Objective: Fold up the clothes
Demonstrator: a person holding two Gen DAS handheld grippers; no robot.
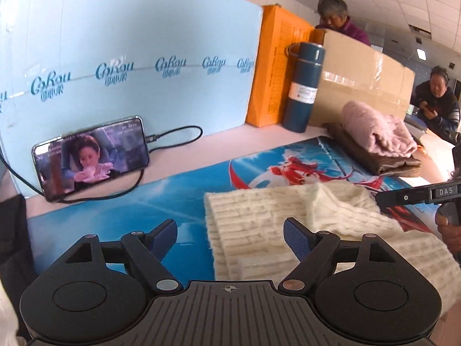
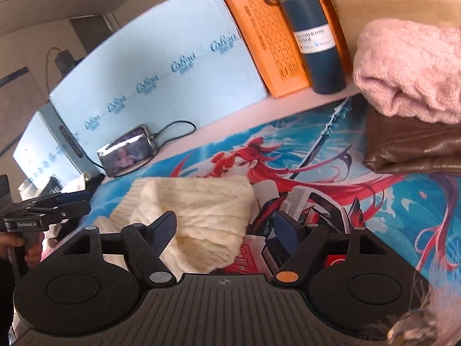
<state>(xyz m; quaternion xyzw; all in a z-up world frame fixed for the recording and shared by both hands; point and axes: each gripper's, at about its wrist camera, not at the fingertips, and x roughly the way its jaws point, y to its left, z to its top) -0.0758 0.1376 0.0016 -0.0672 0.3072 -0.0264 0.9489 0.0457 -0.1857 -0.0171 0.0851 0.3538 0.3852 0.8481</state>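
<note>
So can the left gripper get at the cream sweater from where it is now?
Probably yes. The left gripper is open, its fingers already over the cream sweater, and nothing lies between them. The right gripper sits off to the side.

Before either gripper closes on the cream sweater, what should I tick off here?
1. Left gripper open: ok, jaws apart, nothing between them.
2. Right gripper open: ok, jaws apart and empty.
3. Sweater within reach: ok, it lies on the mat just ahead of both grippers.
4. Sweater flat: not ok, it is bunched and partly folded over.
5. Folded stack clear of the sweater: ok, apart at the mat's far edge.
6. Phone and bottle out of the way: ok, behind the mat.
</note>
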